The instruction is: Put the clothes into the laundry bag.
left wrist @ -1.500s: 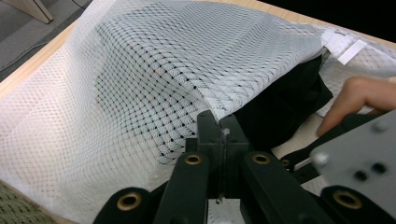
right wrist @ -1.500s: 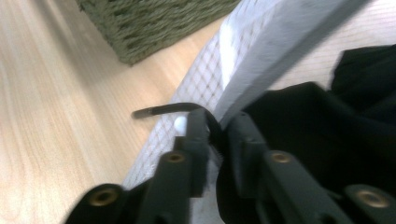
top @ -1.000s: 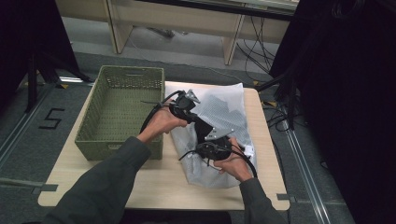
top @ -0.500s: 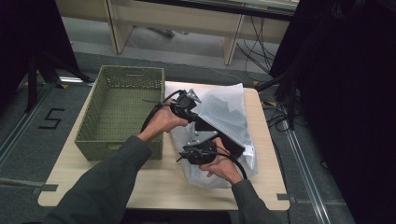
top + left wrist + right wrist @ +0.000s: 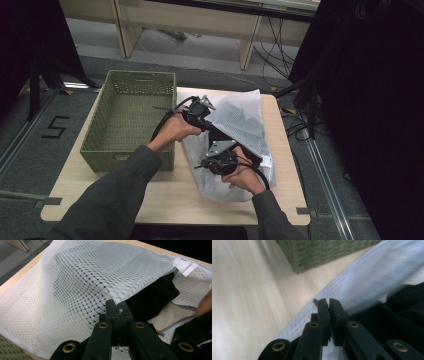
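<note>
Both tools pinching the mesh bag

On the bench (image 5: 150,197), beside a green basket (image 5: 131,120), lies the white mesh bag (image 5: 242,117). From above, jaws are hidden. Close up, the left tool (image 5: 117,308) clamps the bag's edge over dark cloth (image 5: 152,300); the right tool (image 5: 329,305) grips its rim.

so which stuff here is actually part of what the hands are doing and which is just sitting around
In use:
- white mesh bag, its open edge pinched by both grippers
- black garment partly inside the bag
- left gripper, shut on the mesh
- right gripper, shut on the mesh

Lying about:
- green woven basket, empty, beside the bag
- wooden table, just the work surface
</note>
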`<state>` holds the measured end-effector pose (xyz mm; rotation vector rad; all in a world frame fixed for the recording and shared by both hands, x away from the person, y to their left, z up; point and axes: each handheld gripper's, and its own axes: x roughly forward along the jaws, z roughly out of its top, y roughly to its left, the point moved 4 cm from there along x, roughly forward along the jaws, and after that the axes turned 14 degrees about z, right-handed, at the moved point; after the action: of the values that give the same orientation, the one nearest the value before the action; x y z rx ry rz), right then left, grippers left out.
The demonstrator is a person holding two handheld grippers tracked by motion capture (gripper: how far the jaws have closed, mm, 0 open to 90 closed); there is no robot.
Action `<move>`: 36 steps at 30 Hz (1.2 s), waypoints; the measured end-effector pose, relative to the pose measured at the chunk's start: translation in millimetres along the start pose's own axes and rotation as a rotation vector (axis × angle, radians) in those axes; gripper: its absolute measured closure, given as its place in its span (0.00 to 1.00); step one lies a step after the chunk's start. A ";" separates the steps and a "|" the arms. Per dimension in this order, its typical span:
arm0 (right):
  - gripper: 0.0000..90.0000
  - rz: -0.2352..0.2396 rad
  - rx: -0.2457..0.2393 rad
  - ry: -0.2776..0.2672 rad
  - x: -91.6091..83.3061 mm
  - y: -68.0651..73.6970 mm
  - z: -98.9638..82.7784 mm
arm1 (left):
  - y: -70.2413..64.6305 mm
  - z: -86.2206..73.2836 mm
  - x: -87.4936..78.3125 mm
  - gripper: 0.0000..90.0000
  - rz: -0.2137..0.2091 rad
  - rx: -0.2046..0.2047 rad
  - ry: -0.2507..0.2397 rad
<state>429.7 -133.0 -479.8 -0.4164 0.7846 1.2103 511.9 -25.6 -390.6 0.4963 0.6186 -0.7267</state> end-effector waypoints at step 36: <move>0.92 0.009 -0.001 -0.001 9.4 -7.7 -5.3 | 1.9 -7.6 -9.3 0.99 -0.010 0.028 0.000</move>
<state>436.6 -132.7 -491.1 -0.4132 0.7862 1.2190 505.3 -15.4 -389.3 0.5194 0.6114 -0.7454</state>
